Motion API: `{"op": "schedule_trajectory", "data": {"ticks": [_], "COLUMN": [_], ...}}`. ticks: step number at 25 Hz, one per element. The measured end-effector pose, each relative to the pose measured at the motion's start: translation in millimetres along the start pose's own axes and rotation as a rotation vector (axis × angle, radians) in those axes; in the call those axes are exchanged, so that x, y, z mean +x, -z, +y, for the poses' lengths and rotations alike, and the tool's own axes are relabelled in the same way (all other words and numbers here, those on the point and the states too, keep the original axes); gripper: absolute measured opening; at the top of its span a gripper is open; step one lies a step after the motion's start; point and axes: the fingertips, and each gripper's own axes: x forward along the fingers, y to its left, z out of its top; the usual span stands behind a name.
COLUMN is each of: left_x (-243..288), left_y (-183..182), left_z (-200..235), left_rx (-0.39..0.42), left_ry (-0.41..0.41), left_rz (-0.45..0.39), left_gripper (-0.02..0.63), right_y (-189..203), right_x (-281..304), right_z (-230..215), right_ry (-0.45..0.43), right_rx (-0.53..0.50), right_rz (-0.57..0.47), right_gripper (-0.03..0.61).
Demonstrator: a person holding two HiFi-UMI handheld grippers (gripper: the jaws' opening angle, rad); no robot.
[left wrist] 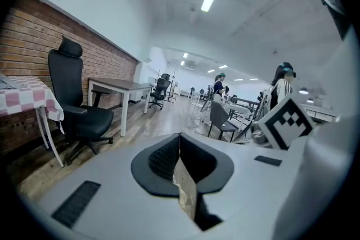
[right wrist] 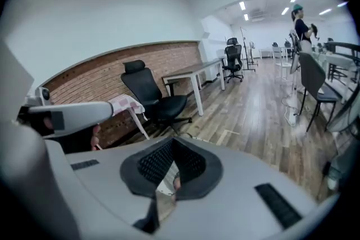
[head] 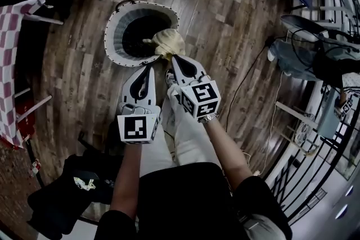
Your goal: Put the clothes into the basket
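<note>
The round basket (head: 115,22), with a white and grey rim and a dark inside, stands on the wooden floor ahead of me. A cream cloth (head: 167,42) hangs bunched over its near right rim. My right gripper (head: 173,58) is shut on the cloth's lower end; in the right gripper view a pale sliver shows between the closed jaws of the right gripper (right wrist: 173,143). My left gripper (head: 148,68) hovers just left of it, near the basket's rim, shut and apart from the cloth. The left gripper (left wrist: 180,139) has its jaws together in its own view.
A table with a red checked cloth (head: 14,48) stands at the left. A dark heap of clothes (head: 67,191) lies at the lower left. Cables (head: 253,70) run over the floor at the right, beside white racks (head: 315,132). A black office chair (left wrist: 76,107) stands by the brick wall.
</note>
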Motion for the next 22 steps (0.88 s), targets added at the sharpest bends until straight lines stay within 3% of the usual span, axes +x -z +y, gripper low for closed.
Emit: {"op": "schedule_trajectory", "data": {"ticks": [5, 9, 22], "left_x": [-23.1, -51.0, -143.1], "left_y": [-39.8, -78.2, -176.4], "left_z": [7.6, 15.4, 11.0], "left_rx": [-0.017, 0.005, 0.011], "left_ry": [0.010, 0.001, -0.016], "left_rz": [-0.045, -0.109, -0.257], "left_gripper": [0.014, 0.014, 0.014], "right_y": [-46.9, -74.7, -196.5], "right_x": [-44.1, -73.4, -168.1], "right_z": [32.1, 59.2, 150.8], "right_ry": [0.017, -0.031, -0.107], "right_rx": [-0.077, -0.046, -0.113], "right_rz": [-0.097, -0.123, -0.334], "right_gripper": [0.008, 0.008, 0.009]}}
